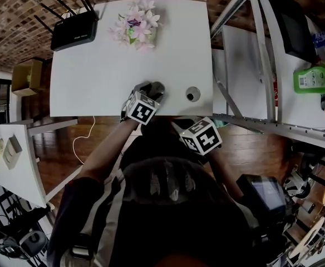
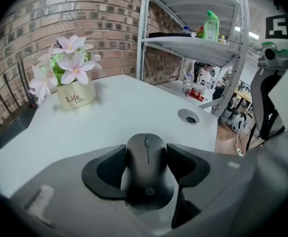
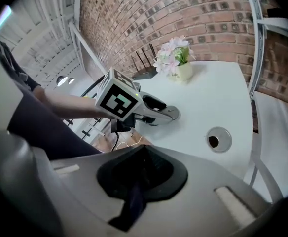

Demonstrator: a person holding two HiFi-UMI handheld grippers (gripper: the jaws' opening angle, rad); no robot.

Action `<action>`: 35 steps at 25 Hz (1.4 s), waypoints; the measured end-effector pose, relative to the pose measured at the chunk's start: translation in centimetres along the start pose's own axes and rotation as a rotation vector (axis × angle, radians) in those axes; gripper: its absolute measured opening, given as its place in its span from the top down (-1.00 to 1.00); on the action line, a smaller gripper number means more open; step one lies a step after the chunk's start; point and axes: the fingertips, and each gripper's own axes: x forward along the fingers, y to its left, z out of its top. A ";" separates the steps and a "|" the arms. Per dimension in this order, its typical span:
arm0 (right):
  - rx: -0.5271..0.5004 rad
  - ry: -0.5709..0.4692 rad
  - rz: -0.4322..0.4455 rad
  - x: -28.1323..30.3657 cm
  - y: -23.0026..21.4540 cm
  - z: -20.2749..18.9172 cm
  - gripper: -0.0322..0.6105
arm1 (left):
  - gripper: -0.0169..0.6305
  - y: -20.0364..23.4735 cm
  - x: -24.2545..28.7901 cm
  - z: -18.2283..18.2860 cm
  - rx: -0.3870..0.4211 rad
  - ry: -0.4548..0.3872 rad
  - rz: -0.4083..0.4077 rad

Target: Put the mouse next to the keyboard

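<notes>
Where the white desk (image 2: pixel 124 102) runs off ahead and far to the left of the left gripper (image 1: pixel 151 89), a black router (image 2: pixel 11 125) with upright antennas sits against the brick wall. Ahead and slightly left of that gripper, well apart from it, stands a cream flower pot (image 2: pixel 76 95) lettered "Life", filled with pink and white blossoms.

At the desk's near edge, the left gripper has its two dark jaws closed in on the sides of a black wireless mouse (image 2: pixel 147 172). The mouse lies lengthwise between them with its scroll wheel pointing away, toward the wall. The mouse is at the desk's near edge; whether it touches the surface cannot be told.

Ahead and to the right of the mouse, a round cable grommet (image 2: pixel 188 116) is set into the desktop near the desk's right-hand edge.

To the right again, the right gripper (image 3: pixel 144 172) hangs off the desk, nearer the person's body, with the left gripper ahead of it and to its left. Its jaws are pressed together with nothing between them.

Beyond the desk's right edge rises a white metal shelf rack (image 2: pixel 193 43). A green bottle (image 2: pixel 211 26) stands on its upper shelf, far ahead and to the right of the left gripper.
</notes>
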 end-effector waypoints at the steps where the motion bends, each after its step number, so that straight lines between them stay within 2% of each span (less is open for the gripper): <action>1: -0.008 -0.001 0.009 -0.1 -0.2 -0.2 0.88 | 0.12 0.4 -0.1 -0.3 -0.015 0.005 0.015; 6: -0.063 0.000 0.050 0.1 -1.2 -1.3 0.88 | 0.12 2.1 -0.7 -1.3 -0.077 0.019 0.072; 14: -0.072 0.010 0.094 0.1 -1.6 -2.1 0.88 | 0.11 3.6 -1.9 -2.1 -0.103 0.038 0.159; 19: -0.081 0.015 0.091 -0.2 -2.4 -2.2 0.88 | 0.11 4.4 -2.1 -2.5 -0.112 0.041 0.194; 25: -0.084 0.017 0.087 0.0 -2.7 -1.9 0.88 | 0.11 5.1 -2.3 -3.0 -0.101 0.055 0.201; 30: -0.090 0.020 0.089 0.7 -2.0 -1.3 0.88 | 0.11 6.0 -3.2 -3.4 -0.170 0.036 0.202; 35: -0.113 0.034 0.073 2.0 -0.9 -0.7 0.88 | 0.11 6.7 -3.7 -3.9 -0.180 0.017 0.178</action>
